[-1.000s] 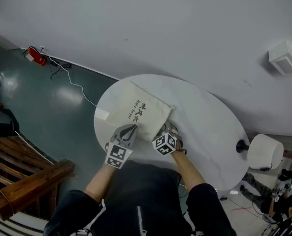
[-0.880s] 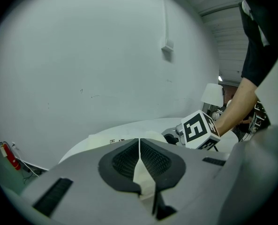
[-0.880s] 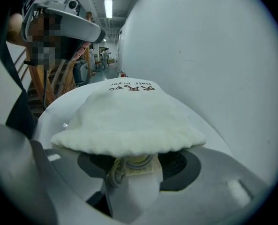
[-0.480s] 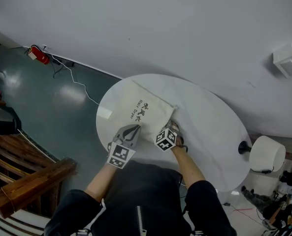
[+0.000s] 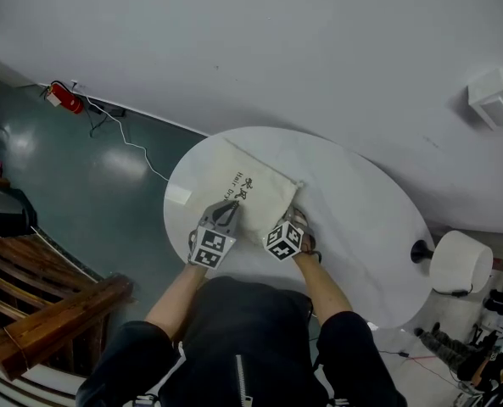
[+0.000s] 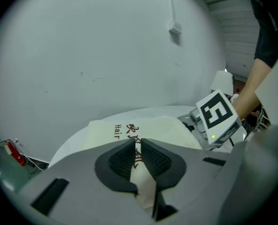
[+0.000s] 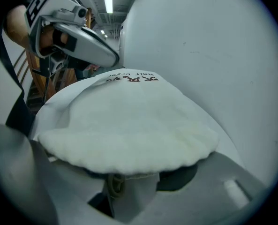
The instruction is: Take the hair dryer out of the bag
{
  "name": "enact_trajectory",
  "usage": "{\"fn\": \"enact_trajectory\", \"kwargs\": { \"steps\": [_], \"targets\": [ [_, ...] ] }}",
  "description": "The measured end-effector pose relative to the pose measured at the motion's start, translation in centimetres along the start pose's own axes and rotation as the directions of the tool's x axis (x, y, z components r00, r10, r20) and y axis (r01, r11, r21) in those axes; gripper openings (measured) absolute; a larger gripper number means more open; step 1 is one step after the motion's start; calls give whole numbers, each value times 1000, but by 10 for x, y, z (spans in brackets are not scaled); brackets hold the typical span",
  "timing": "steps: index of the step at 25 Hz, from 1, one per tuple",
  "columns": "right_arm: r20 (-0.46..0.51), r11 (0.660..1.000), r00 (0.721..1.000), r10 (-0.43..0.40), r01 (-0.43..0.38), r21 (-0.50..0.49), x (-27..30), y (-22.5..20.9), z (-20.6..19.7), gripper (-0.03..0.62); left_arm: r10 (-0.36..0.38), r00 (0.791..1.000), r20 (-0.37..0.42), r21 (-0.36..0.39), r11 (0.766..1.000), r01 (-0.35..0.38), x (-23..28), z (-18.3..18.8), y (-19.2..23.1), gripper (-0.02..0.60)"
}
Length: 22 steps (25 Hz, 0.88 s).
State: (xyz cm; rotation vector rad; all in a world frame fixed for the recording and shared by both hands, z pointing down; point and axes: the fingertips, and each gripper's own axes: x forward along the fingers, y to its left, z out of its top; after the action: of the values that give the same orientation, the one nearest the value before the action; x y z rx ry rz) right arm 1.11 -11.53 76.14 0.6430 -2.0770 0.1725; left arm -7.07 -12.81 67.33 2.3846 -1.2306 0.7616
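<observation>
A cream cloth bag (image 5: 251, 189) lies flat on the round white table (image 5: 361, 219). It sits on the table's left half as the head view shows it, with dark characters and the word "Hair" printed on its top face. The bag looks full and rounded. The hair dryer itself shows in no view, so all that can be said is that the bag's cloth covers whatever is inside.

The left claw (image 5: 228, 210) is at the near edge of the bag, on its left side, tilted downward with its tips over the printed face. Its jaws are drawn together with only a thin slit between the ribbed pads. The bag's cloth shows through that slit, but I cannot tell whether any of it is pinched.

The right claw (image 5: 293, 219) is at the near right corner of the bag, at the gathered, scalloped mouth. Its jaws stand wide apart and have just been closing. The puckered rim of the bag lies over and between them, and a loop of drawstring cord (image 7: 113, 184) hangs down between the jaws just under that rim. The pads are mostly covered by the cloth, and none is seen pressing on it.

The two claws are near each other along the bag's near edge, each with its marker cube facing up toward the head camera. Both of the person's forearms reach in toward the bag from below.
</observation>
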Motion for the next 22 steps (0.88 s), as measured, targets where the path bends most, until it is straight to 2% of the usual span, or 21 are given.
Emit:
{"fn": "enact_trajectory", "kwargs": {
  "steps": [1,3,7,15,19,22],
  "targets": [
    [1,1000,1000,0,0,2,0,0,0,225,3,1000,-20,-10,1000,-3,7,-5,3,30],
    [0,1000,1000,0,0,6,0,1,1,224,-3,998,-61,-37,999,1,19,-14,7,163],
    [2,1000,1000,-3,3,11,-1,1,1,224,-15,994,-105,-64,998,8,30,-25,8,165],
    [6,1000,1000,-5,5,23,-9,2,-5,222,-39,991,-132,-73,997,30,40,-32,6,166],
    [7,999,1000,-12,11,32,-15,2,-8,222,-43,991,-130,-62,997,35,41,-34,4,165],
    [6,999,1000,-19,18,36,-19,0,-12,222,-25,992,-127,-26,999,21,40,-36,3,166]
  ]
}}
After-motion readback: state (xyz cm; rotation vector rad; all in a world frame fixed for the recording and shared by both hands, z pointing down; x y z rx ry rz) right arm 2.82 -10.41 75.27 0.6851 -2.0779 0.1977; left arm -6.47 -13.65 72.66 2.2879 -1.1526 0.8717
